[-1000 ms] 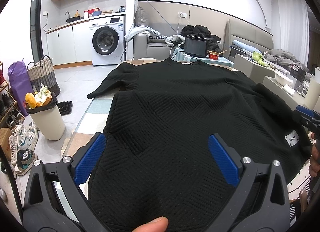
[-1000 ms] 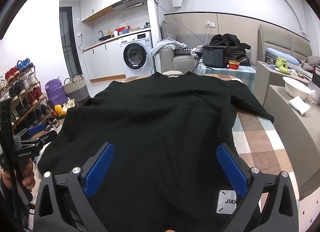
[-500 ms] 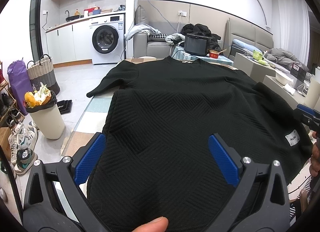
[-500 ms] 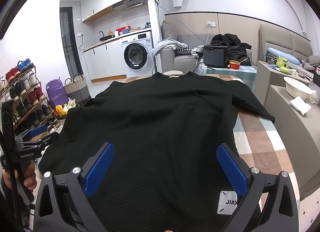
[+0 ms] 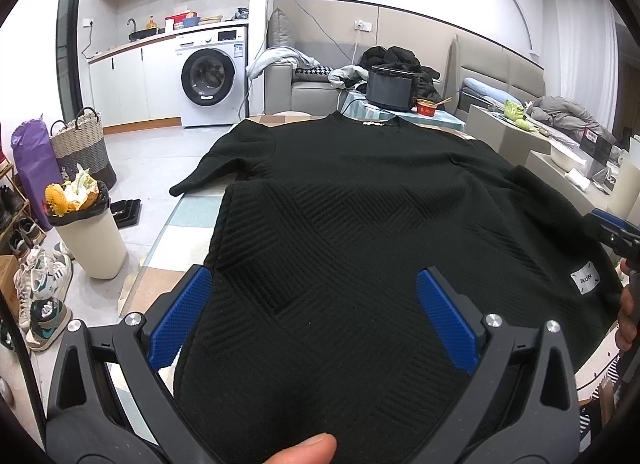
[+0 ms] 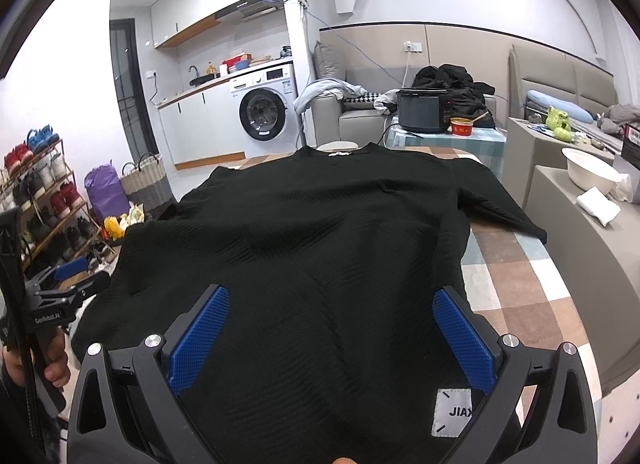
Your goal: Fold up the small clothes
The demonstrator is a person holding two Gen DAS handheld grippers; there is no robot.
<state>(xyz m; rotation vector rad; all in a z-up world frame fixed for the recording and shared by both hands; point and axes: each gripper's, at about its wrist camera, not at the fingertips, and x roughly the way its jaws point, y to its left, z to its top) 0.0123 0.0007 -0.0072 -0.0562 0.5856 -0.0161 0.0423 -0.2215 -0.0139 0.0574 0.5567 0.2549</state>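
My left gripper [image 5: 312, 316] hangs over the near left part of the hem with its blue-padded fingers [image 5: 182, 318] spread wide, nothing between them but the cloth lying below. My right gripper [image 6: 332, 336] is the same over the near right part, fingers [image 6: 460, 338] wide apart and gripping nothing, just behind the white woven label [image 6: 452, 412] sewn near the hem. I hold both low and open like this, I judge, so that each can close on its own hem corner and lift the bottom edge evenly.

The black textured knit sweater [image 5: 360, 224] lies flat and face up on the checked pastel tablecloth [image 6: 516, 264], hem toward me and neckline [image 6: 340, 150] at the far end. Spread out like this, its edges are easy to line up. The left sleeve [image 5: 216, 168] trails off toward the table's left edge; the right sleeve [image 6: 500, 208] lies angled out on the right. No fold is made yet.

Farther off, beyond the table, a dark grey cooker pot [image 6: 422, 110] stands on a small side table, with a white front-loading washing machine [image 5: 212, 80] at the far left against the wall.
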